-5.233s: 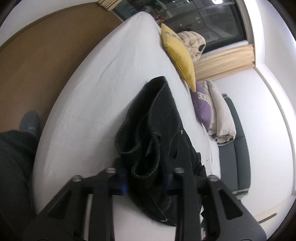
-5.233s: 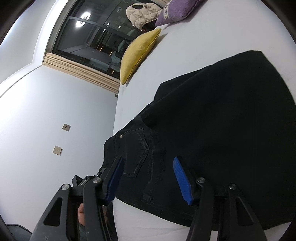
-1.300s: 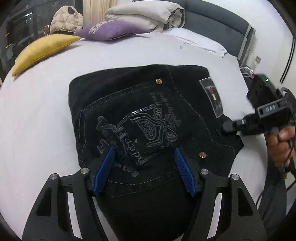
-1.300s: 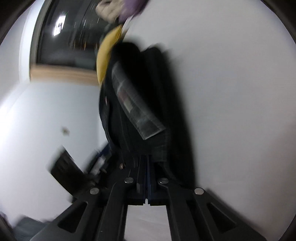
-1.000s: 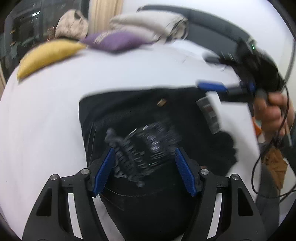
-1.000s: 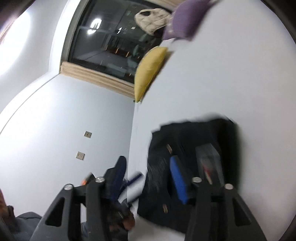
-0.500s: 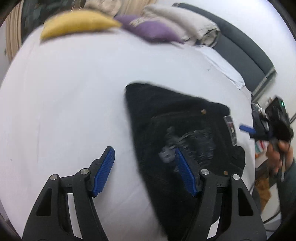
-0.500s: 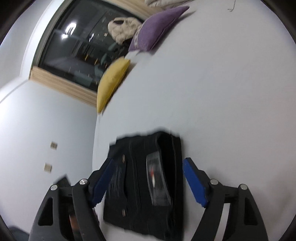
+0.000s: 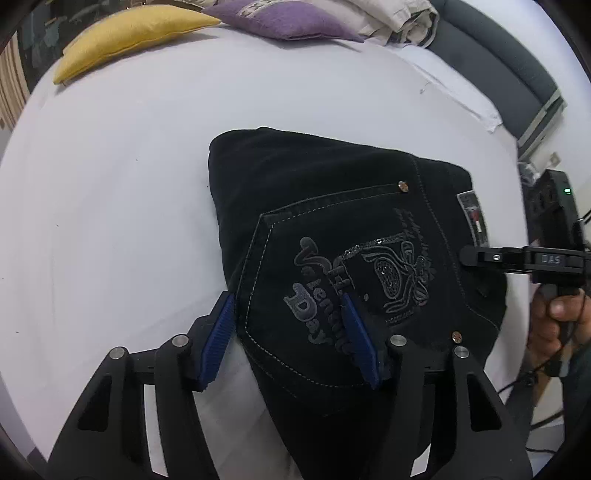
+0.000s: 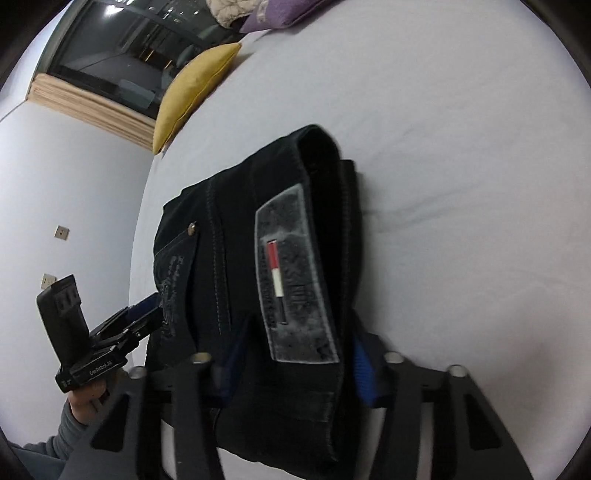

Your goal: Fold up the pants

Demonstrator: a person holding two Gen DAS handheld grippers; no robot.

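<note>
One large bed [image 9: 110, 177] with a white sheet carries everything, and the black pants [image 9: 332, 229] lie on it near the edge where the person stands, already folded into a thick, compact bundle with the back pocket and its embroidery on top. I judge the denim heavy and rather stiff for cloth, yet it is limp: the layers will slide over each other and sag if only one corner is lifted. The best hold seems to be the thick waistband side, where the leather label [image 10: 291, 273] sits, or the folded edge, taking all layers together.

Far from the bundle, at the other side of the bed, lie a yellow pillow [image 9: 129, 33], a purple pillow [image 9: 284, 18] and a folded quilt [image 9: 391, 14]; they are well apart and do not stand in the way. A dark headboard [image 9: 498, 66] closes the bed behind.

The left claw [image 9: 288, 339] is spread wide over the pocket side, holding nothing. The right claw [image 10: 295, 365] is also spread, with the waistband end between its two blue pads, but not pinched as far as I can see.
</note>
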